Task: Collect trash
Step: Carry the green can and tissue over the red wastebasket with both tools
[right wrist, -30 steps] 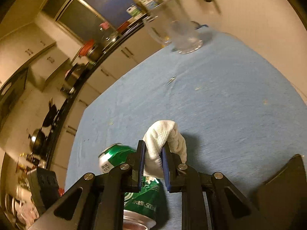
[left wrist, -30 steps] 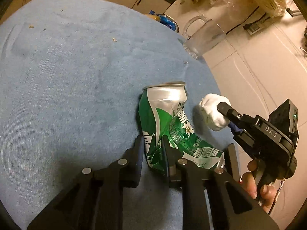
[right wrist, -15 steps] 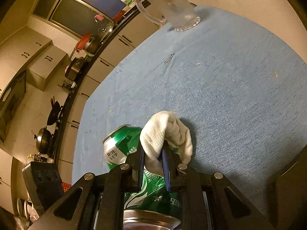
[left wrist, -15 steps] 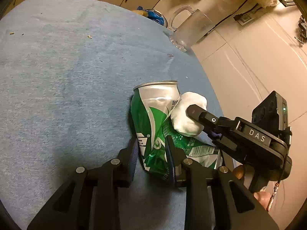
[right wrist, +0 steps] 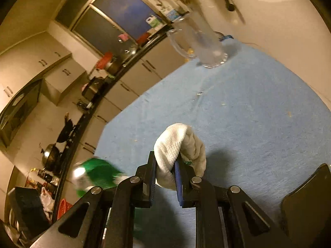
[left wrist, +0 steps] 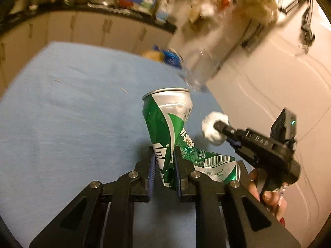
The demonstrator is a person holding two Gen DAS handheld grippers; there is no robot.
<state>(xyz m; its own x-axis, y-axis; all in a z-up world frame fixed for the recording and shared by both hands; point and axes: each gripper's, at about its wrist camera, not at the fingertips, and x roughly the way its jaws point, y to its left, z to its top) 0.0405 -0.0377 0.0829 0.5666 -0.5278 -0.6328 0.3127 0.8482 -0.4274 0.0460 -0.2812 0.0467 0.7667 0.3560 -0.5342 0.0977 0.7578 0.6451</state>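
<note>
A crushed green and silver can [left wrist: 167, 128] is pinched at its bent middle by my left gripper [left wrist: 164, 171], held above the blue tablecloth [left wrist: 72, 113]. The can also shows blurred at the left of the right wrist view [right wrist: 93, 173]. My right gripper [right wrist: 164, 177] is shut on a crumpled white paper towel [right wrist: 178, 144]. In the left wrist view the right gripper [left wrist: 225, 130] and its towel [left wrist: 213, 132] hang just right of the can, apart from it.
A clear glass pitcher [right wrist: 200, 43] stands at the far edge of the table, blurred in the left wrist view [left wrist: 198, 68]. Small crumbs [right wrist: 223, 104] lie on the cloth. A dark object [right wrist: 306, 204] sits at the near right. Kitchen cabinets [right wrist: 124, 82] lie beyond the table.
Both grippers have lifted with their loads and the views have tilted up. The paper towel, which was against the can, is now apart from it on the right.
</note>
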